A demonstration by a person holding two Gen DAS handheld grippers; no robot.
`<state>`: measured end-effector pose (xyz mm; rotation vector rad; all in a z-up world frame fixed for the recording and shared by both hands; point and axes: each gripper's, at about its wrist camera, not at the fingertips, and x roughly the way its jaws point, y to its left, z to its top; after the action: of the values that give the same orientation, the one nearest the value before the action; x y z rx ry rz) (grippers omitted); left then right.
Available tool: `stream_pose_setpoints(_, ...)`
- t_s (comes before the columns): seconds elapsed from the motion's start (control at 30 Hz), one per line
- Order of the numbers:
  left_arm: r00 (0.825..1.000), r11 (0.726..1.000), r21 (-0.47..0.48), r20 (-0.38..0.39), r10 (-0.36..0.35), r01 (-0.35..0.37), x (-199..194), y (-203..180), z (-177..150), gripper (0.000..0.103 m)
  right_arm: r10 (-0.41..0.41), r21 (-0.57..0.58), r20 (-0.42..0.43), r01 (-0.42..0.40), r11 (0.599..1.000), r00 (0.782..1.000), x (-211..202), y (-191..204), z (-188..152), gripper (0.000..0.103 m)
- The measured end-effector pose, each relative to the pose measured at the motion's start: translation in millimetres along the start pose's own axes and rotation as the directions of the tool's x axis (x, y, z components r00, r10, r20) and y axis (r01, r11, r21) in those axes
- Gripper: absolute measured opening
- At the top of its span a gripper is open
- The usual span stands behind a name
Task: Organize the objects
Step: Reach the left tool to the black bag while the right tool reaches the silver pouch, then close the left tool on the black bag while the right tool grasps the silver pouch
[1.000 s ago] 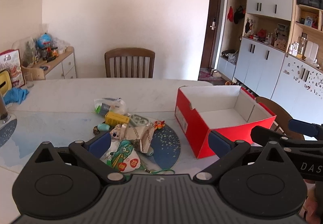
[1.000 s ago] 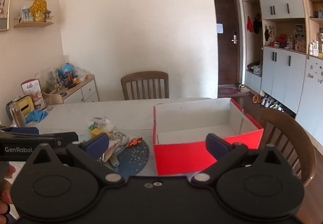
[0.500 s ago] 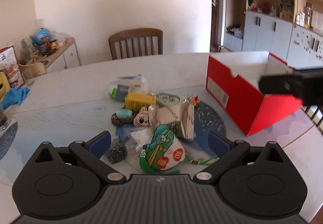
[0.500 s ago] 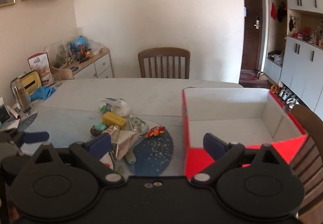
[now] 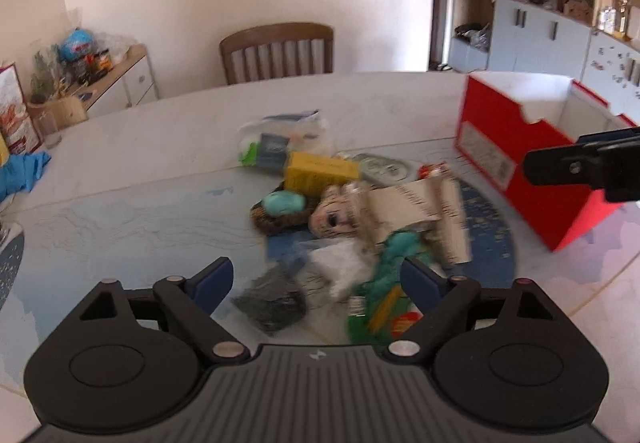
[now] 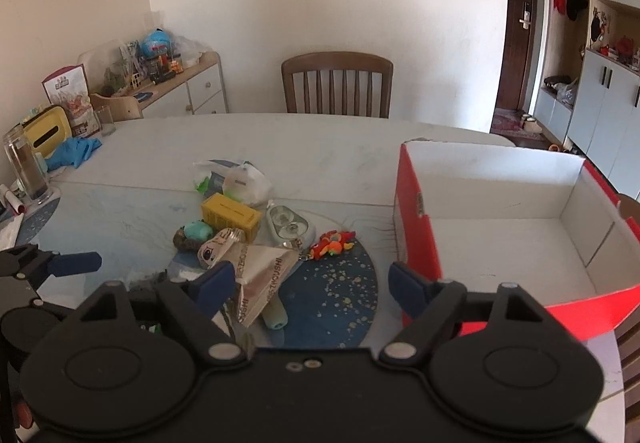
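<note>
A heap of small objects lies on the white table: a yellow box (image 5: 320,171) (image 6: 230,216), a silver foil pouch (image 5: 424,207) (image 6: 260,275), a teal piece (image 5: 283,202), a green packet (image 5: 380,307), a dark lump (image 5: 272,305), a red toy (image 6: 332,243) and a plastic bag (image 6: 236,183). An empty red shoebox (image 6: 416,227) (image 5: 504,163) stands to their right. My left gripper (image 5: 316,279) is open over the near side of the heap. My right gripper (image 6: 308,283) is open above the blue mat (image 6: 340,299), between heap and box.
A wooden chair (image 6: 336,83) stands at the table's far side. A blue glove (image 6: 72,151), a glass jar (image 6: 26,171) and a yellow box (image 6: 44,129) sit at the far left. A sideboard (image 6: 176,87) lines the wall. Another chair (image 6: 628,327) is at the right.
My left gripper has moved forward and down toward the heap, which now looks larger and closer. My right gripper has swung left, bringing heap and box into view. Both stay open.
</note>
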<state>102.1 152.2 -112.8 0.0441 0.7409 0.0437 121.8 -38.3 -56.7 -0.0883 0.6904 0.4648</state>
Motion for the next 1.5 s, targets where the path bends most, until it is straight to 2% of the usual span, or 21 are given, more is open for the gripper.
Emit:
stream_pose_setpoints(0.1, 0.999, 1.0, -0.029, -0.039, 0.0, -0.001, 14, 17, 1, 0.081, -0.002, -0.008, -0.011, 0.002, 1.0, 1.0, 11, 3, 4, 0.081)
stream_pose_setpoints(0.3, 0.994, 0.997, -0.079, -0.105, -0.024, 0.016, 37, 40, -5, 0.081, -0.001, 0.012, -0.065, 0.002, 1.0, 0.998, 41, 8, 12, 0.077)
stream_pose_setpoints(0.4, 0.99, 0.994, -0.1, -0.134, -0.046, 0.033, 45, 47, -8, 0.074, 0.022, 0.047, -0.115, -0.017, 0.999, 0.993, 58, 8, 14, 0.077)
stream_pose_setpoints(0.6, 0.982, 0.99, -0.117, -0.159, -0.099, 0.081, 57, 54, -9, 0.074, 0.067, 0.119, -0.184, -0.046, 0.992, 0.981, 84, 10, 15, 0.08)
stream_pose_setpoints(0.73, 0.979, 0.988, -0.119, -0.165, -0.121, 0.102, 61, 55, -9, 0.064, 0.094, 0.151, -0.232, -0.06, 0.987, 0.968, 99, 12, 14, 0.08)
stream_pose_setpoints(0.8, 0.979, 0.988, -0.115, -0.16, -0.126, 0.108, 60, 56, -9, 0.062, 0.101, 0.155, -0.25, -0.063, 0.986, 0.963, 104, 14, 13, 0.079)
stream_pose_setpoints(0.9, 0.978, 0.986, -0.116, -0.158, -0.14, 0.122, 59, 57, -9, 0.057, 0.123, 0.164, -0.264, -0.081, 0.983, 0.956, 108, 17, 15, 0.072)
stream_pose_setpoints(0.97, 0.978, 0.985, -0.114, -0.152, -0.144, 0.128, 59, 57, -9, 0.052, 0.141, 0.171, -0.268, -0.096, 0.98, 0.953, 107, 19, 16, 0.059)
stream_pose_setpoints(1.13, 0.982, 0.988, -0.102, -0.138, -0.131, 0.118, 56, 55, -7, 0.036, 0.154, 0.178, -0.266, -0.108, 0.978, 0.952, 104, 21, 20, 0.041)
stream_pose_setpoints(1.3, 0.985, 0.992, -0.078, -0.134, -0.109, 0.1, 54, 53, -3, 0.032, 0.152, 0.158, -0.24, -0.116, 0.981, 0.959, 95, 21, 23, 0.031)
stream_pose_setpoints(1.5, 0.992, 0.995, -0.068, -0.1, -0.076, 0.07, 40, 50, 5, 0.031, 0.171, 0.16, -0.19, -0.142, 0.977, 0.967, 76, 10, 29, 0.028)
